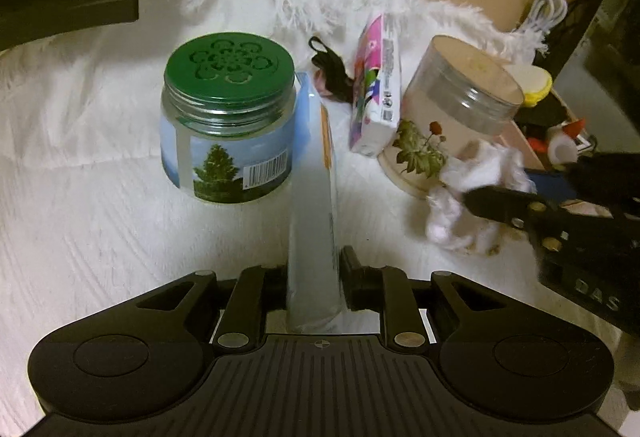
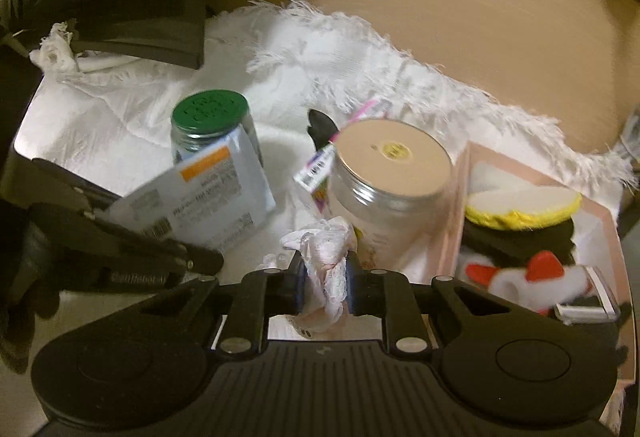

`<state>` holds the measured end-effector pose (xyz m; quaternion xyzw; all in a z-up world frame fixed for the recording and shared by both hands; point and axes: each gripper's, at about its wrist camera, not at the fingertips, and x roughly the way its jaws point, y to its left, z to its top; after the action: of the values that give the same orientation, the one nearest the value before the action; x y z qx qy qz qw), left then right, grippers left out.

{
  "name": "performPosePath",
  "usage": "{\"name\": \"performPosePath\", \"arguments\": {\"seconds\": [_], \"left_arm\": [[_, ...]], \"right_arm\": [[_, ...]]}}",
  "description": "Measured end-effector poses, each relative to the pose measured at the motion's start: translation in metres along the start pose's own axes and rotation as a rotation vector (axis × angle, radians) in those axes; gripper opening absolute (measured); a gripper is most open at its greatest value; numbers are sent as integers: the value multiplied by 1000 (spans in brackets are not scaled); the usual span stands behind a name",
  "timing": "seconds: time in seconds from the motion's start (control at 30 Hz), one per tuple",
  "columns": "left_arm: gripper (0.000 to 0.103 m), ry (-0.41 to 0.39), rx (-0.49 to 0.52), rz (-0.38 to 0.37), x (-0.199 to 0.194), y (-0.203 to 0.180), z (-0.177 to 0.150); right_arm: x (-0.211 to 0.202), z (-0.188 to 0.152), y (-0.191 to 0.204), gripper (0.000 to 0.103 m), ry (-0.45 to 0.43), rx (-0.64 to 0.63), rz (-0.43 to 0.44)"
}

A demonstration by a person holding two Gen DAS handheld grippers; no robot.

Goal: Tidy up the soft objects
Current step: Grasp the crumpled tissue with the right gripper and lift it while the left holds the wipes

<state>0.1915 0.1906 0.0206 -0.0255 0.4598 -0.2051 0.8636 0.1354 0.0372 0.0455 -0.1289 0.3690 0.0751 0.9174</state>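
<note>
A flat pale-blue packet (image 1: 314,221) is clamped edge-on between the closed jaws of the left hand-held gripper (image 1: 314,279), just beside a green-lidded jar (image 1: 228,117) with a tree label. A crumpled white lace cloth (image 2: 326,269) is pinched between the closed jaws of the right hand-held gripper (image 2: 326,283), just in front of a clear jar with a beige lid (image 2: 390,189). Everything is set over a white fringed cloth (image 1: 100,117) spread on the tabletop (image 2: 460,17). To the right, a pink box (image 2: 460,197) is seen holding a yellow-rimmed pad (image 2: 524,207) and a white-and-red plush toy (image 2: 524,277). A colourful tissue pack (image 1: 376,93) is leaned against the beige-lidded jar.
</note>
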Motion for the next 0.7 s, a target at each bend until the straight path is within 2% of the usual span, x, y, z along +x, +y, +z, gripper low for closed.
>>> {"name": "performPosePath", "arguments": {"seconds": [0.13, 0.27, 0.37, 0.43, 0.5, 0.6, 0.7], "left_arm": [[20, -37, -23, -11, 0, 4, 0], [18, -152, -20, -15, -27, -2, 6], [17, -202, -15, -24, -42, -7, 13], [12, -227, -27, -54, -52, -10, 19], [12, -272, -22, -100, -65, -17, 33], [12, -354, 36, -132, -90, -39, 55], [12, -412, 101, -158, -101, -68, 82]], "right_arm": [[-6, -7, -4, 19, -2, 8, -12], [-14, -6, -7, 19, -21, 35, -5], [-28, 1, -12, 19, -55, 77, 11], [-49, 11, -21, 18, -105, 92, 20], [-79, 22, -33, 18, -181, 71, -1], [-131, 32, -58, 18, -300, 29, -63], [-170, 32, -89, 18, -364, 34, -144]]}}
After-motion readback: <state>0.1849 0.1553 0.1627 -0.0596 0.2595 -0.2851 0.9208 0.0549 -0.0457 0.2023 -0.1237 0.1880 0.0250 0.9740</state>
